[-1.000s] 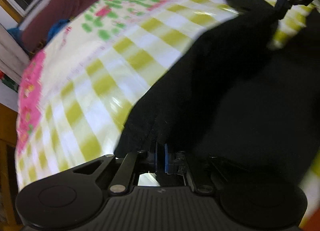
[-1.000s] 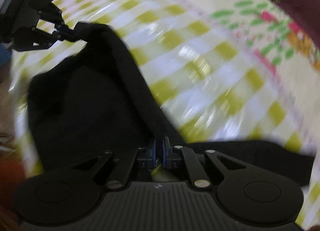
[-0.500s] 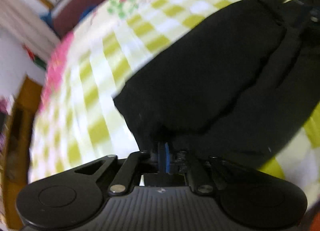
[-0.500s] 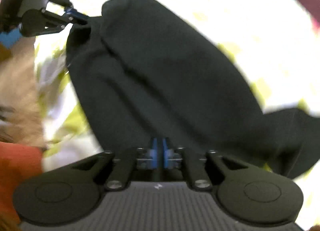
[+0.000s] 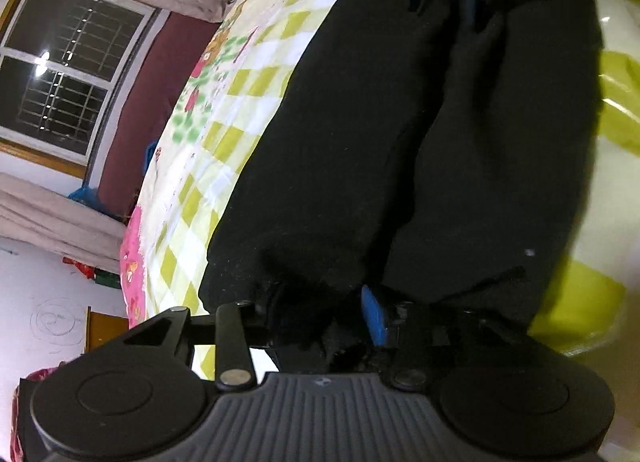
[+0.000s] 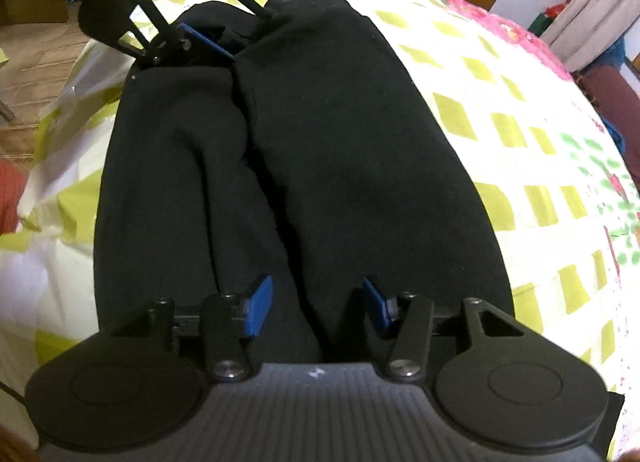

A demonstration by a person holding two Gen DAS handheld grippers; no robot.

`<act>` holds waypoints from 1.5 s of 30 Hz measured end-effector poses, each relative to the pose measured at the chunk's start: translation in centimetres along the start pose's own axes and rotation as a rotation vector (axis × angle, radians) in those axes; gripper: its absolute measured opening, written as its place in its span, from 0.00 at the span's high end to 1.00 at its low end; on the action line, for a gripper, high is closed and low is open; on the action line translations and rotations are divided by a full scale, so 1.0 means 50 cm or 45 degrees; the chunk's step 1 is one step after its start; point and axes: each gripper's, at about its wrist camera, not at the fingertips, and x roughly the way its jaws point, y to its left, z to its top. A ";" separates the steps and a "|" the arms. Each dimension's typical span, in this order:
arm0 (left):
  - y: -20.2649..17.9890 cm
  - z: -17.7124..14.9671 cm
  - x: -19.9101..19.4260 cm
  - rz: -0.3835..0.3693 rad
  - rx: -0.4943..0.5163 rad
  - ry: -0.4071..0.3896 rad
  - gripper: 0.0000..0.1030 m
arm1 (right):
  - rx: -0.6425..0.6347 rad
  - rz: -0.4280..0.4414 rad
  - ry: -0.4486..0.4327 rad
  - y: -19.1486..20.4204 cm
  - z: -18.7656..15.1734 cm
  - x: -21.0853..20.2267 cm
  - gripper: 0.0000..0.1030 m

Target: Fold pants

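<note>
On the checked bed cover point(image 6: 500, 121), black pants point(image 6: 340, 141) lie folded, soft and limp, best pinched at an edge, with the left gripper point(image 6: 224, 35) and right gripper point(image 6: 318, 308) just opened, fabric loose between them.

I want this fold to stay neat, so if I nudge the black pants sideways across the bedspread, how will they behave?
The black pants look thick and soft, so they would likely bunch rather than slide whole. The rounded, unpressed fold suggests layers could shift apart.
</note>
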 end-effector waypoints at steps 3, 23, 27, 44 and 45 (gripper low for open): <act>-0.004 -0.004 0.011 0.054 0.025 -0.014 0.45 | -0.010 -0.038 -0.029 0.002 -0.004 0.002 0.49; -0.048 -0.016 -0.150 0.398 -0.343 -0.075 0.67 | 0.480 -0.332 -0.193 0.102 0.039 -0.150 0.96; -0.117 0.014 -0.130 0.454 -0.315 -0.127 0.47 | 0.575 -0.342 -0.186 0.064 0.049 -0.158 0.96; -0.077 0.090 -0.018 0.726 -0.269 -0.106 0.69 | 0.632 -0.247 -0.164 0.043 0.069 -0.213 0.96; -0.070 0.076 -0.030 0.746 -0.254 -0.107 0.69 | 0.625 -0.230 -0.175 0.055 0.071 -0.214 0.96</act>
